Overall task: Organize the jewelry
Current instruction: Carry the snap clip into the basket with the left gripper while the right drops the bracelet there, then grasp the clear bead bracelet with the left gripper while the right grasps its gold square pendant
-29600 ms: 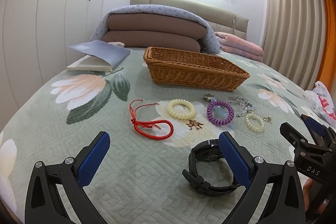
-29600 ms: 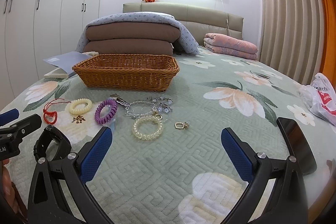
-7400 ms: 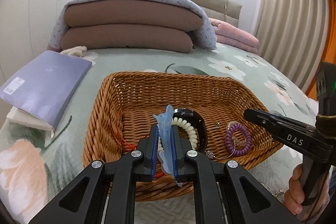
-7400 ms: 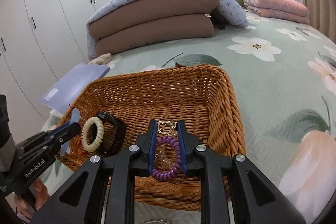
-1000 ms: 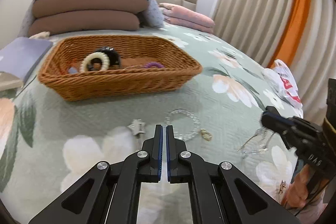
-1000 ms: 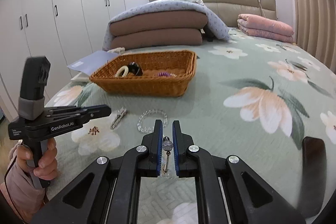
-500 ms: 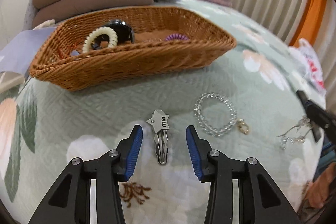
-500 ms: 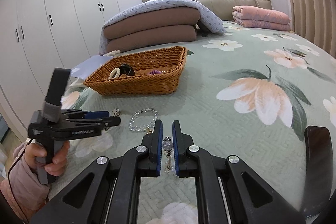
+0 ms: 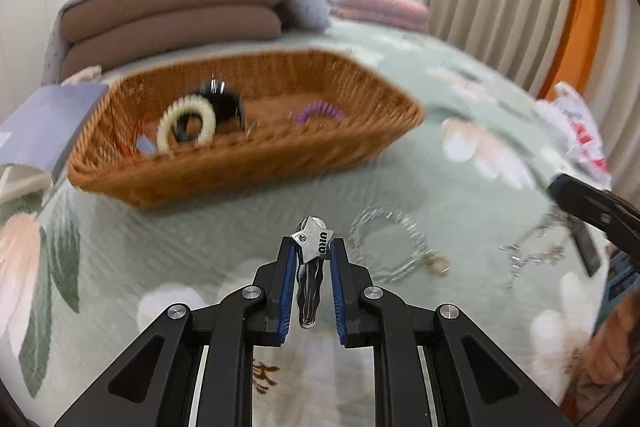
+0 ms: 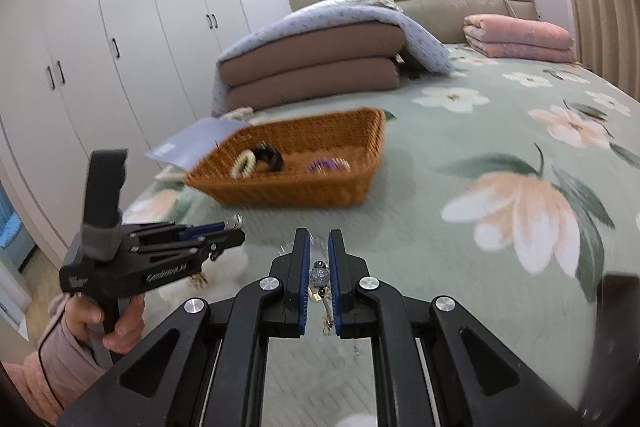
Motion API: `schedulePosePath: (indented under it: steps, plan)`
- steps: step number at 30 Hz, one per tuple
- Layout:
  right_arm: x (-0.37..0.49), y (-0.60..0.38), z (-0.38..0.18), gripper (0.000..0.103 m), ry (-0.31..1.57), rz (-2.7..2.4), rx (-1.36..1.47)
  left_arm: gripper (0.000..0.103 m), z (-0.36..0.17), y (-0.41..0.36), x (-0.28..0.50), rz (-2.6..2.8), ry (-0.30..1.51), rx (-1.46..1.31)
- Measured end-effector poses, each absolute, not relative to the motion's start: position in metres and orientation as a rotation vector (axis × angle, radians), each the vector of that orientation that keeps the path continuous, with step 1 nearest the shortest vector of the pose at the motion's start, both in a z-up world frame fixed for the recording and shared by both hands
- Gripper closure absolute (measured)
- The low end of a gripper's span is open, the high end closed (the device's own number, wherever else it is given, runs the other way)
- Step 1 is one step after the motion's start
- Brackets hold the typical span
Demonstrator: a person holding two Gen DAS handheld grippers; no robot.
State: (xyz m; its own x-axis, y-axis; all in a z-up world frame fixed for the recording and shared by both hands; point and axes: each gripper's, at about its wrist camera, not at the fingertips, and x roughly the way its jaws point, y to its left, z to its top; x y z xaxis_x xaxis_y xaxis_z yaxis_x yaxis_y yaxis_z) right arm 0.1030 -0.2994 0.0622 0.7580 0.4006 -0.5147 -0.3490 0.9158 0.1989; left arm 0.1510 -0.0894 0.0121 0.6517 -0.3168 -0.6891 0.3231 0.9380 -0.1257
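My left gripper (image 9: 313, 247) is shut on a silver star-topped hair clip (image 9: 312, 241) and holds it above the bedspread, short of the wicker basket (image 9: 280, 163). The basket holds a cream coil hair tie (image 9: 186, 125), a black watch (image 9: 224, 103) and a purple coil tie (image 9: 320, 111). My right gripper (image 10: 319, 247) is shut on a crystal bead necklace (image 10: 320, 277) that dangles below the fingers. It shows at the right of the left wrist view (image 9: 536, 251). A clear bead bracelet (image 9: 386, 247) with a gold charm lies on the bed.
A grey-blue book (image 9: 44, 123) lies left of the basket. Folded brown quilts (image 9: 172, 15) are stacked behind it. A white plastic bag (image 9: 580, 131) sits at the right edge of the bed. The wardrobe (image 10: 100, 67) stands on the left.
My left gripper has closed on the star hair clip and lifted it off the bed toward the basket. My right gripper keeps the necklace and has risen a little.
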Motion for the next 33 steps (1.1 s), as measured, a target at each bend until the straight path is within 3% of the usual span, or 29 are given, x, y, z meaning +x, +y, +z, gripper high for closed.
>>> schedulePosePath:
  steps: [7,12,23,25,26,27,28,33]
  plan:
    - [0.14,-0.271,0.12,0.092,0.451,0.441,0.034,0.086,0.072,-0.081,0.162,-0.378,0.649,-0.016]
    - [0.195,-0.247,0.141,0.092,0.392,0.45,0.027,0.086,0.092,-0.074,0.213,-0.427,0.642,-0.114]
    - [0.312,-0.243,0.061,0.089,0.602,0.407,0.08,0.085,0.035,-0.081,0.29,-0.423,0.729,-0.177]
    - [0.318,-0.247,0.054,0.075,0.644,0.413,0.109,0.08,0.032,-0.084,0.292,-0.422,0.75,-0.172]
    - [0.319,-0.25,0.053,0.062,0.653,0.415,0.129,0.075,0.032,-0.085,0.291,-0.434,0.751,-0.177]
    - [0.316,-0.252,0.054,0.058,0.645,0.41,0.134,0.062,0.034,-0.086,0.288,-0.441,0.744,-0.175]
    - [0.313,-0.254,0.056,0.058,0.628,0.4,0.132,0.049,0.036,-0.087,0.286,-0.438,0.733,-0.17]
    - [0.287,-0.263,0.069,0.058,0.586,0.415,0.14,0.047,0.051,-0.088,0.263,-0.417,0.646,-0.126]
